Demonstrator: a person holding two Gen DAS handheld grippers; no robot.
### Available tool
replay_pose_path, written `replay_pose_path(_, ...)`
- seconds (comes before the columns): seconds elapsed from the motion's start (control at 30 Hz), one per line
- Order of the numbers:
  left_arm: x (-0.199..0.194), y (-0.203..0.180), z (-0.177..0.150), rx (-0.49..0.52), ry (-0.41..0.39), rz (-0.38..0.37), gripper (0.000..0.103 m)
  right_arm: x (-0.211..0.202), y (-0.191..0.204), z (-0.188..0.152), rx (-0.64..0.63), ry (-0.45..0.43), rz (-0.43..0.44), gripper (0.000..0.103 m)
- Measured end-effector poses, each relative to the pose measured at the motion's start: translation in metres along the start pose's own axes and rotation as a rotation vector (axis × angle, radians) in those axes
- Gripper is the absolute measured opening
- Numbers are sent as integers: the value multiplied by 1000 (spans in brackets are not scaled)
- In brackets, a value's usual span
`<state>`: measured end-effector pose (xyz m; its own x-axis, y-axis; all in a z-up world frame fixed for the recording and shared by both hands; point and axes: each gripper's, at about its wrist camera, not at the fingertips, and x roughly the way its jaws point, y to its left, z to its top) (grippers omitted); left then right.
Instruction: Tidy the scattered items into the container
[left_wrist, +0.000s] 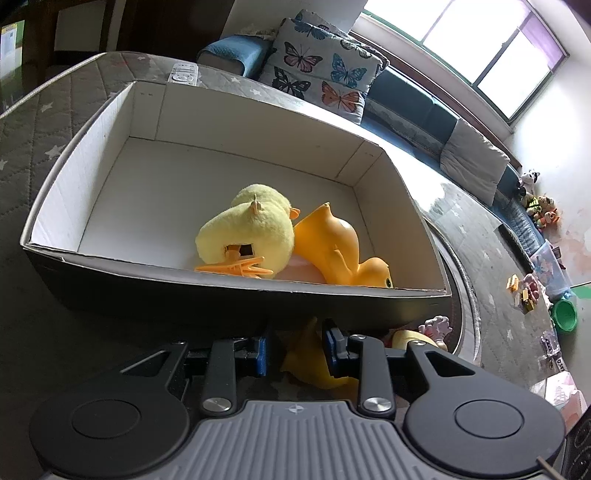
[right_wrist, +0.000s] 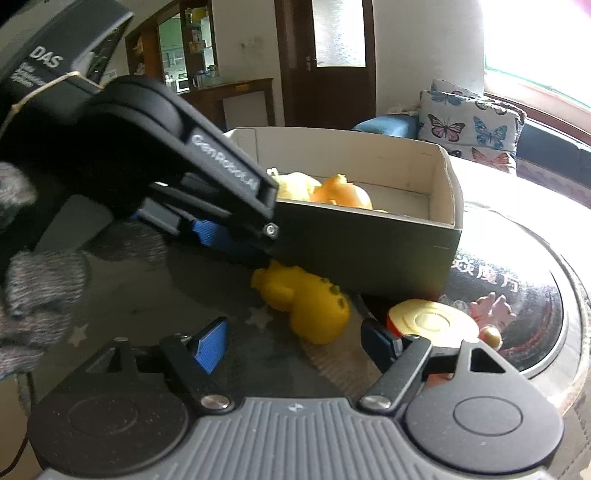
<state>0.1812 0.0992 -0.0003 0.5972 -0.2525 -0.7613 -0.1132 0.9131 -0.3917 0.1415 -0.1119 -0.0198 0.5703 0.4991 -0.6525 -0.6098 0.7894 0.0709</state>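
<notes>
dark quilted mat (left_wrist: 55, 122), yellow rubber toy (right_wrist: 308, 306)

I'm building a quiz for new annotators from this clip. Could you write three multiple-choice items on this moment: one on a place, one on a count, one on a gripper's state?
1. Where does the yellow plastic toy lie?
A. Inside the box
B. On the table just outside the box's dark wall
C. On the butterfly cushion

2. How many yellow or orange duck toys lie inside the box?
A. None
B. Two
C. Five

3. How stands the right gripper?
A. Open, holding nothing
B. Shut on the toy
C. Shut on the box rim

Answers: 1 B, as the right wrist view shows it on the table against the box's outer wall. 2 B, as the left wrist view shows the plush duck and the orange plastic duck. 3 A, as its blue fingers stand wide apart with nothing between them.
</notes>
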Motion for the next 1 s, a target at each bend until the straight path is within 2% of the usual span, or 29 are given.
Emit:
replay_pose_path(0.07, 0, 0, 0, 0, 2, -2, 32, 2, 0, 2, -1, -1, 3, 77)
replay_pose_path(0.1, 0, 0, 0, -1, 3, -3, 32, 3, 0, 3, -2, -1, 6, 72)
replay_pose_path(0.4, 1, 0, 0, -3, 12, -8, 32, 2, 8, 5, -28, -1, 48, 64)
replay_pose_path(0.57, 2, 0, 0, -3, 17, -11, 32, 7, 6, 9, -17, 4, 30, 56)
replay_pose_path(1.0, -16, 3, -8, -23, -3, -40, 34, 7, 10, 7, -31, 18, 21, 46)
